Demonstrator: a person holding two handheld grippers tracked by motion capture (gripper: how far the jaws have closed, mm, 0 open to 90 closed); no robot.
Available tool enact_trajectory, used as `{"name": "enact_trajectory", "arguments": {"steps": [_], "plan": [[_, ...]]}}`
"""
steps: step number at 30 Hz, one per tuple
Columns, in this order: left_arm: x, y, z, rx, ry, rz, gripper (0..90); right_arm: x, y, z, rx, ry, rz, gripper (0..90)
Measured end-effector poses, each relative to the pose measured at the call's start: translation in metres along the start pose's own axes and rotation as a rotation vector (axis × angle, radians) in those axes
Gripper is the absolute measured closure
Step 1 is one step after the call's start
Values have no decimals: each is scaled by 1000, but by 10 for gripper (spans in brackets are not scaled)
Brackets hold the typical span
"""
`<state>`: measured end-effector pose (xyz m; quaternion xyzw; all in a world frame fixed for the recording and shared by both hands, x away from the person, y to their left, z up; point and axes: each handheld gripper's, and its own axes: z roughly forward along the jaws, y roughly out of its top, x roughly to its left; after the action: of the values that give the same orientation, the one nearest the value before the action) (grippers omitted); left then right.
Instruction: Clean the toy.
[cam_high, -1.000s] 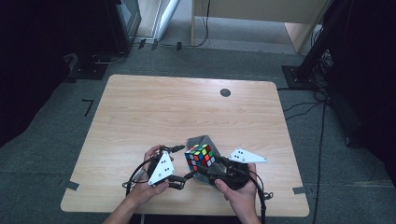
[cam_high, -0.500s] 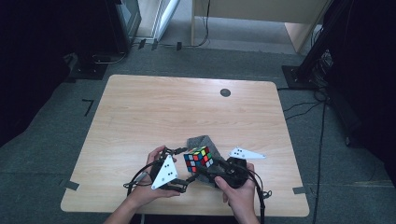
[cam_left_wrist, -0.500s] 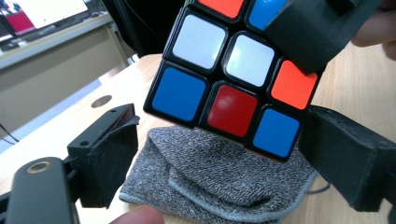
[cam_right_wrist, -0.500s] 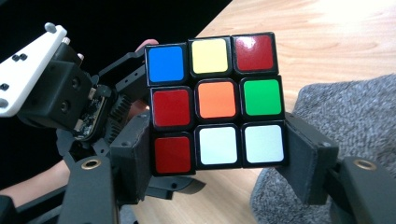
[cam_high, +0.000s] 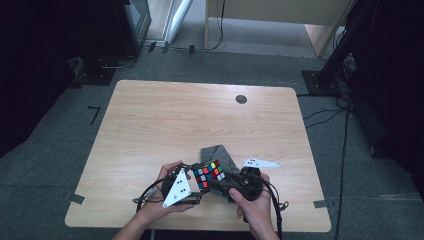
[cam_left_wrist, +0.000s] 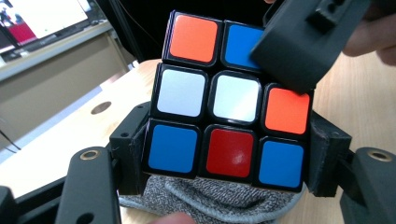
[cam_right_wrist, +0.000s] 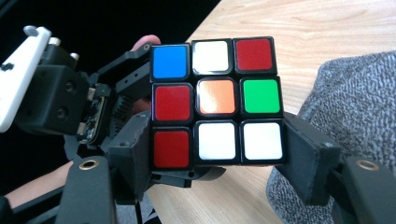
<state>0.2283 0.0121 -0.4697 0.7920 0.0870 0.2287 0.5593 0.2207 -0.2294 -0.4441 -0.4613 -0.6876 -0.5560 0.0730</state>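
Note:
A scrambled Rubik's cube (cam_high: 209, 174) is held just above the table's front edge, over a grey cloth (cam_high: 216, 152). My left gripper (cam_high: 199, 182) comes at it from the left. Its jaws have just been closing, and in the left gripper view they press both sides of the cube's (cam_left_wrist: 229, 100) bottom row. From the right, my right gripper (cam_high: 222, 182) holds the cube too. In the right gripper view its pads clamp the lowest row of the cube (cam_right_wrist: 217, 102). The left gripper's body (cam_right_wrist: 60, 98) shows behind the cube there.
The wooden table (cam_high: 200, 115) has a small black round spot (cam_high: 241, 99) near its far edge. The grey cloth (cam_right_wrist: 355, 102) lies under and to the right of the cube. Dark floor surrounds the table, with cables and stands at the back.
The cube and both hands have drifted slightly toward the table's front edge. The left gripper has drawn in closer to the cube, and its white plate has tilted.

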Motion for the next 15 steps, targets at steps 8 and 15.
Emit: {"name": "enact_trajectory", "arguments": {"steps": [8, 15], "plan": [[25, -5, -10, 20, 23, -196, 334, -3, 7, -24, -202, 30, -150, 282], [47, -12, -19, 28, 81, -378, 335, -24, -2, -15, -179, -212, -326, 331]]}}
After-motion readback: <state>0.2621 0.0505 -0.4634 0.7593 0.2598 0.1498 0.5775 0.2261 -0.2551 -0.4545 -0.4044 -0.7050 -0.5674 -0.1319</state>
